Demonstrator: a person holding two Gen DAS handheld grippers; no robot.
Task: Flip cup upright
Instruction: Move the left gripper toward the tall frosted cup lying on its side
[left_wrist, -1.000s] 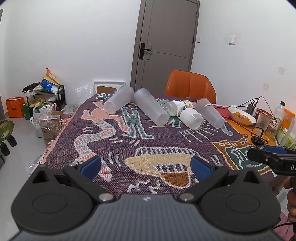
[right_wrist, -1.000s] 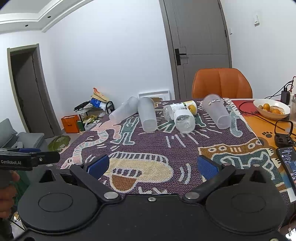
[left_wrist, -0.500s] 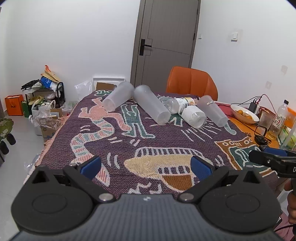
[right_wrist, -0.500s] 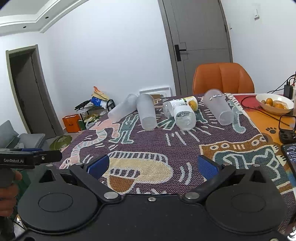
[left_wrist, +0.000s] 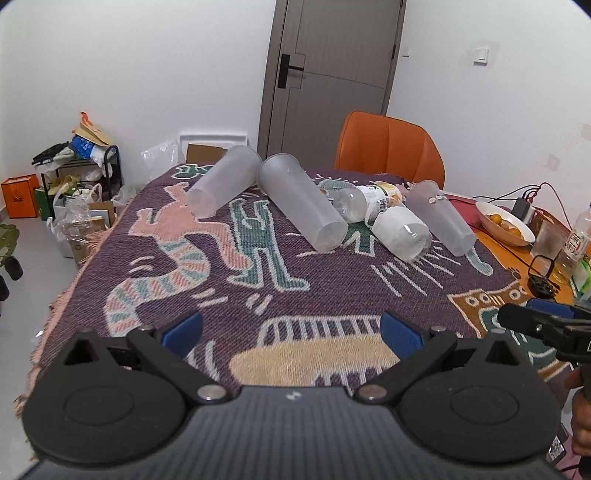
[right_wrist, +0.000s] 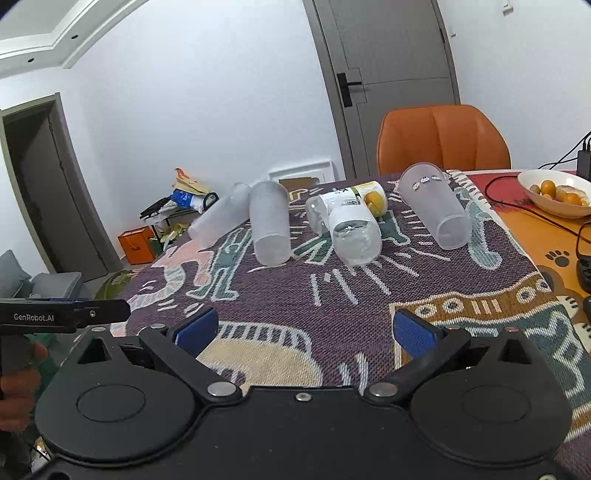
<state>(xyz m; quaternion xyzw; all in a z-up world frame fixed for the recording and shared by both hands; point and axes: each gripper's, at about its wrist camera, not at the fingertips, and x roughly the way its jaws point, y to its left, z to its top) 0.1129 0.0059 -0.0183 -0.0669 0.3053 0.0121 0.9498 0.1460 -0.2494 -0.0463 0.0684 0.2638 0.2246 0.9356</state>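
Tongs (left_wrist: 291, 332) (right_wrist: 303, 334) both gape empty — only the right view shows the dark doorway (right_wrist: 44, 184).

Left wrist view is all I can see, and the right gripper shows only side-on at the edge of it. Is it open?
Observer: Yes. In the right wrist view the right gripper has its jaws wide apart, with only the blanket showing between them.
Operator: And what is off to the left, past the table edge?
Observer: A grey sofa stands on the floor there, low at the left edge of the right wrist view.
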